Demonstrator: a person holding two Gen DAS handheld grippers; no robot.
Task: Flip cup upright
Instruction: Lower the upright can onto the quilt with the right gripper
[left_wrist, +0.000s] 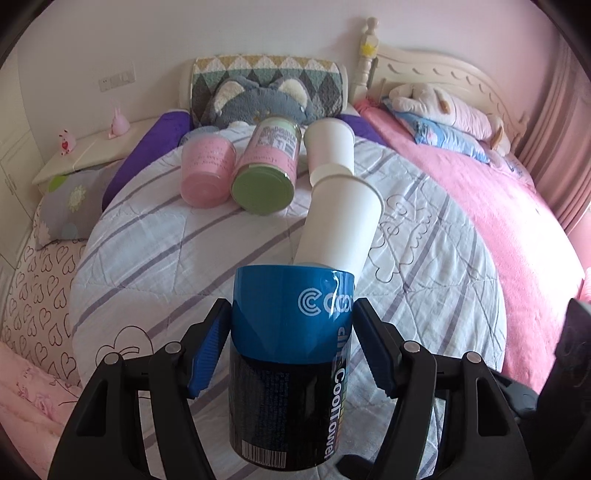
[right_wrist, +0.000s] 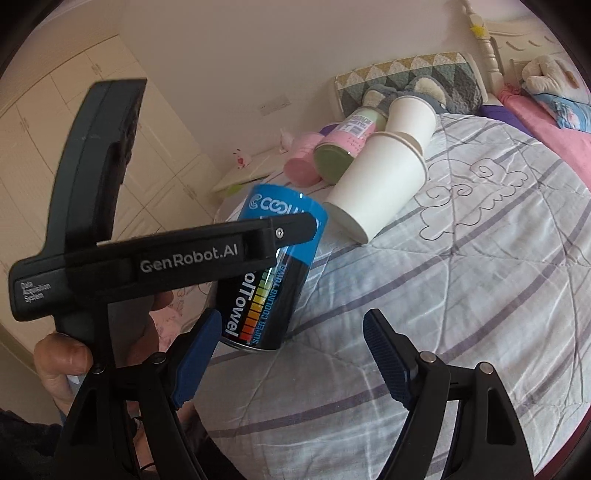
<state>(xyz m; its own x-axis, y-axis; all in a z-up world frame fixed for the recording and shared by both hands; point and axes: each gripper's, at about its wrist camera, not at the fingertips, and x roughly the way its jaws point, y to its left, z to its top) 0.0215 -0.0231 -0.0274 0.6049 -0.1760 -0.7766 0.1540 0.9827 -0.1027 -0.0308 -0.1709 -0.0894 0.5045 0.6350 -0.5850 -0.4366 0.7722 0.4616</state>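
A blue and black "CoolTowel" canister cup (left_wrist: 288, 354) is held tilted between my left gripper's (left_wrist: 291, 350) blue pads, a little above the bed. In the right wrist view the same canister (right_wrist: 273, 273) hangs in the left gripper's black fingers (right_wrist: 258, 240). My right gripper (right_wrist: 291, 362) is open and empty, just below and right of the canister. A white paper cup (left_wrist: 340, 221) lies on its side on the quilt behind it, also in the right view (right_wrist: 376, 192).
Further back lie a second white paper cup (left_wrist: 330, 147), a pink-and-green canister (left_wrist: 267, 173) and a pink cup (left_wrist: 207, 173), all on their sides. A striped quilt (left_wrist: 177, 251) covers the bed. Pillows and plush toys (left_wrist: 258, 99) sit at the headboard; a pink blanket (left_wrist: 491, 206) lies right.
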